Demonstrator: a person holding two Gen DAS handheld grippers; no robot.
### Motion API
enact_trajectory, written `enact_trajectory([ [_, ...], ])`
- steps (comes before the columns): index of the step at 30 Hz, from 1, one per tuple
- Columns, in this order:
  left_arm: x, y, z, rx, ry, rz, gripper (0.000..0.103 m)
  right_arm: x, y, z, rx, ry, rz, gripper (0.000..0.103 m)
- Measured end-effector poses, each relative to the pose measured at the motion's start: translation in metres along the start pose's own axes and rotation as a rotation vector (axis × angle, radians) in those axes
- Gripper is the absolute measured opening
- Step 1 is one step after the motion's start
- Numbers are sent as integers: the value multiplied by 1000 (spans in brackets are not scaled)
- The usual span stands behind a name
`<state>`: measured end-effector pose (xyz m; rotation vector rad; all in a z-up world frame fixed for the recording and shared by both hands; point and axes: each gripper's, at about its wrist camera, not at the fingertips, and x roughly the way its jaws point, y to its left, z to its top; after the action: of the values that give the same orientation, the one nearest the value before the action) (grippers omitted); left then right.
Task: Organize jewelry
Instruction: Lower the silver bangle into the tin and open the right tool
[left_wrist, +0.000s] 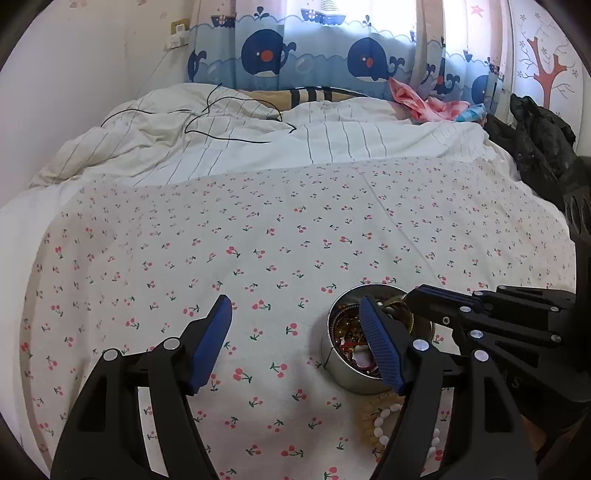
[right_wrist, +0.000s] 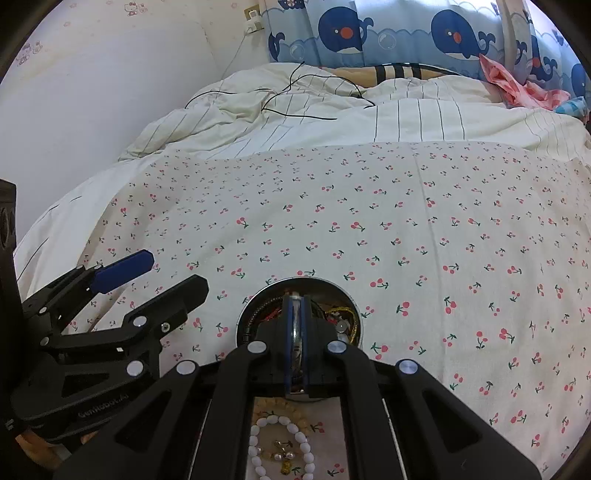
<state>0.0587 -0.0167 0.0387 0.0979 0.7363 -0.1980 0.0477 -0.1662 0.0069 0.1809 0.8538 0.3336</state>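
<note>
White beads in a bracelet loop lie nearest the right wrist camera, flat on the cherry-print sheet with a few small gold charms inside the loop and a paler beaded bracelet just beyond it. Past these stands a round metal tin, open at the top and filled with a tangle of chains and beads.

Over the tin, the right hand-held gripper is clamped on a silvery bangle, its blue pads pressed together on it. That bangle stands on edge between the pads, its plane running straight away from the camera and its far end over the tin's contents.

To the left of the tin, the left hand-held gripper has its jaws wide apart with nothing between them; in its own view one blue pad crosses in front of the tin and the other hangs over bare sheet.

Everything rests on a bed. Beyond the sheet lies a rumpled striped duvet with a thin black cable trailing over it. Whale-print curtains hang at the head, a pale wall stands to the left, and pink cloth is bunched at the right.
</note>
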Motion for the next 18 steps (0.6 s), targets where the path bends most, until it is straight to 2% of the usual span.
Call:
enact_trajectory([
  [7,0,2,0,-3,2,3,71,7,-2,-2,-4,36,-22,5],
  [12,4,20,2,-67,20,5,74,3,-10,-2,15,26,-69,6],
  [15,6,36,4,-120,26,14,75,-1,-14,-2,9,24,-94,17],
  [18,8,51,4,-173,35,17,76,-1,-11,-4,-26,41,-92,18],
])
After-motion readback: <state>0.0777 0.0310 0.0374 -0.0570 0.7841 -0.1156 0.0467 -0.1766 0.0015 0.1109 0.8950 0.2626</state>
